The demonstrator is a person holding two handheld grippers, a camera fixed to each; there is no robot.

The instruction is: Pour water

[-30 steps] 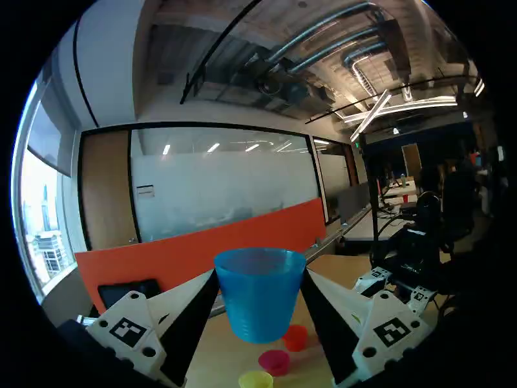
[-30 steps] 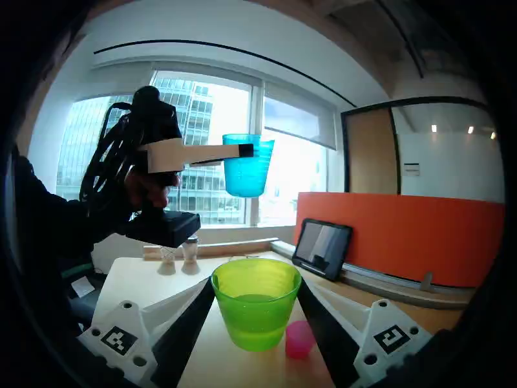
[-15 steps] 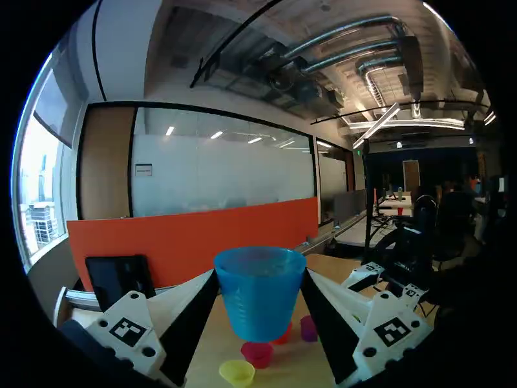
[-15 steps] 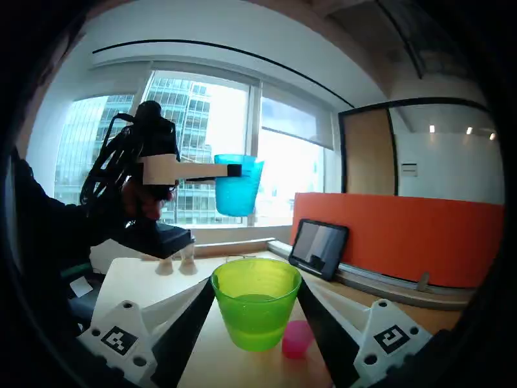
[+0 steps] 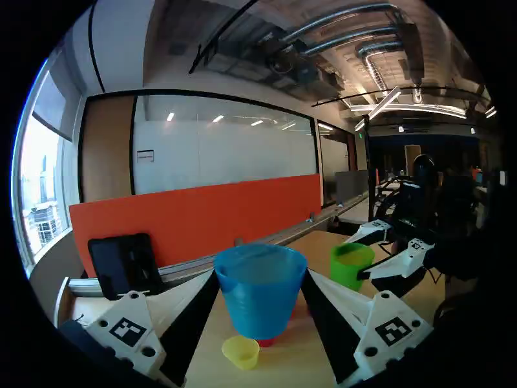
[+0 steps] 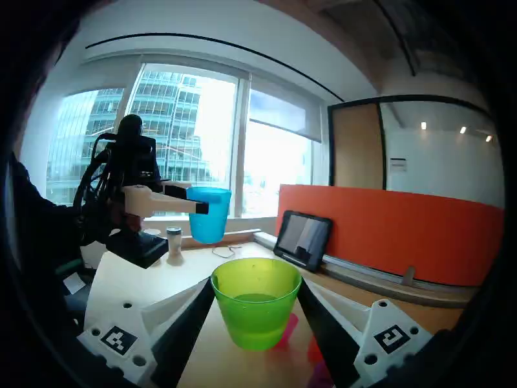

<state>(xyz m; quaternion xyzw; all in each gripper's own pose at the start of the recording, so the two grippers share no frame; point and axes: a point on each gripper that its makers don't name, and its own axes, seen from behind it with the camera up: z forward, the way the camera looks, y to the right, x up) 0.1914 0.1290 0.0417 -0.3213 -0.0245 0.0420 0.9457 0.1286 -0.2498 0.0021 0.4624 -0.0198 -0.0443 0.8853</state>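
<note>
- The right hand-held gripper [image 6: 256, 284] is closed around a green cup [image 6: 256, 313]. Both fingers press on the sides of the cup. The cup is upright and has some water in its lower part.
- The left hand-held gripper [image 5: 260, 275] is closed in the same way around a blue cup [image 5: 260, 304], with one finger on each side. This cup is also upright, and I cannot tell if there is anything inside it.
- In the left gripper view, a small yellow cup [image 5: 240, 352] stands on the tabletop [image 5: 287, 363] just below the blue cup. A small red cup [image 5: 265, 341] is partly hidden behind the blue cup.
- In the right gripper view, a small pink cup [image 6: 288, 325] is on the tabletop just behind the green cup, a little to the right.
- The two big cups are apart. In the right gripper view the blue cup is farther away and to the left, in the air above the tabletop. In the left gripper view the green cup is farther away and to the right.
- At the far side of the tabletop, a dark tablet [image 6: 302, 238] leans against an orange partition [image 6: 413, 226].
- A small shaker [image 6: 173, 240] stands at the far left, near the window [image 6: 194, 129].
</note>
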